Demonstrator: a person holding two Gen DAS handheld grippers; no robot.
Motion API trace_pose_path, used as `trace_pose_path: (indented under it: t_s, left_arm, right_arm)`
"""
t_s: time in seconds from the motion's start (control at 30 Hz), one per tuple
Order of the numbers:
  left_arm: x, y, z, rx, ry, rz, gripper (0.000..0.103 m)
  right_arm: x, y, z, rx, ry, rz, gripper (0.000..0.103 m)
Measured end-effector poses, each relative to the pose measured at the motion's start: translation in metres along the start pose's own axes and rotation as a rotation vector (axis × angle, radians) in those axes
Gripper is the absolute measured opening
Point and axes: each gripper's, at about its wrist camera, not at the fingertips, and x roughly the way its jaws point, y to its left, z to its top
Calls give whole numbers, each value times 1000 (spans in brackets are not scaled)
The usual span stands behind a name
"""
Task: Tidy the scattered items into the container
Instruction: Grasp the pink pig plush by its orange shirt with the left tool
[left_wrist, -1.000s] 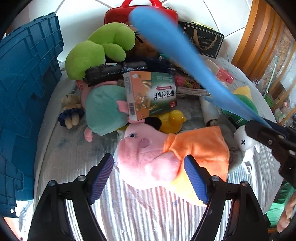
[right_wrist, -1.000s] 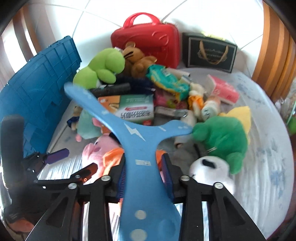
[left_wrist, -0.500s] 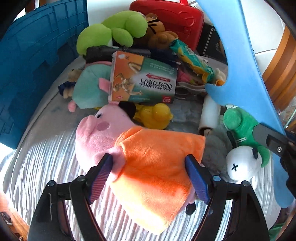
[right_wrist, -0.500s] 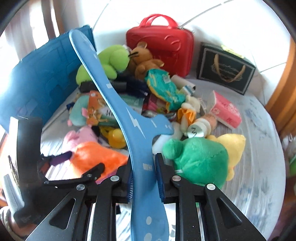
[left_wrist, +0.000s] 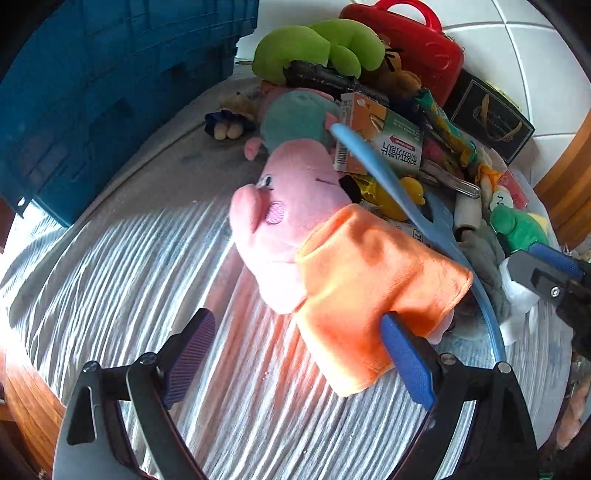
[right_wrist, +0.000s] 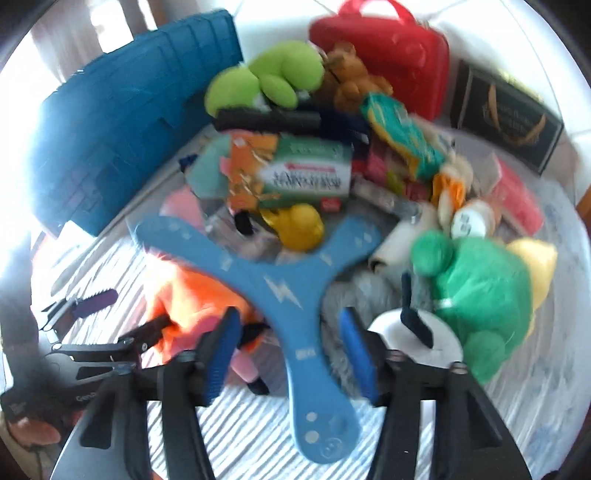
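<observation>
A blue three-armed boomerang (right_wrist: 284, 291) lies flat over the toy pile, one arm running back between my right gripper's (right_wrist: 288, 350) jaws. Those jaws are opening and neither pad touches it. My left gripper (left_wrist: 295, 358) is opening wide just in front of a pink pig plush in an orange dress (left_wrist: 314, 240). Its blue right pad (left_wrist: 406, 362) rests against the dress hem; the left pad (left_wrist: 188, 354) is over bare cloth. The blue crate (left_wrist: 92, 92) stands at the left. From the left wrist view, the boomerang (left_wrist: 388, 184) shows edge-on behind the pig.
Behind the pig lies a heap: a lime plush (right_wrist: 266, 81), an orange-green box (right_wrist: 291, 173), a yellow duck (right_wrist: 299, 229), a green plush (right_wrist: 476, 288), a red case (right_wrist: 384, 48), a black gift bag (right_wrist: 509, 125). Striped cloth (left_wrist: 147, 277) covers the table; wooden chair backs stand right.
The right gripper's jaws have spread and let go of the boomerang, which has turned from upright to flat on the pile. The left gripper rolled, widened and shifted left of the pig.
</observation>
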Motion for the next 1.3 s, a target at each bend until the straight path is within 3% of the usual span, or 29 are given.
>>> trace_pose_path:
  t_s: [0.13, 0.2, 0.23, 0.3, 0.4, 0.73, 0.8, 0.93, 1.07, 1.17, 1.23, 1.3]
  left_arm:
    - [-14, 11, 0, -26, -34, -10, 92]
    - [-14, 13, 1, -13, -41, 24, 90]
    - [-11, 15, 1, -12, -38, 40, 88]
    - [-1, 21, -1, -23, -16, 52, 77]
    - [13, 28, -5, -27, 9, 71, 61]
    - [75, 48, 21, 28, 81, 75, 60]
    - [74, 57, 36, 46, 58, 76, 60]
    - [64, 75, 72, 83, 5, 70, 60]
    - [47, 80, 92, 165, -20, 47, 60]
    - [29, 80, 92, 197, -22, 2, 61]
    - [26, 76, 90, 218, 4, -46, 71]
    - [25, 64, 88, 254, 17, -82, 76]
  right_arm:
    - [-21, 15, 5, -30, -54, 16, 64]
    - [-15, 22, 5, -50, -23, 5, 45]
    - [-9, 25, 3, -58, 2, 0, 41]
    - [6, 30, -3, -63, 49, -18, 28]
    - [24, 28, -9, -59, 80, -52, 25]
    - [76, 49, -8, -74, 139, -111, 22]
    - [79, 57, -11, -45, 164, -52, 6]
    - [90, 87, -20, 6, 206, 57, 6]
    - [101, 125, -18, 73, 185, 133, 6]
    - [104, 134, -17, 120, 175, 117, 6]
    - [96, 127, -21, 159, 166, 80, 8]
    - [81, 114, -25, 189, 148, 27, 20]
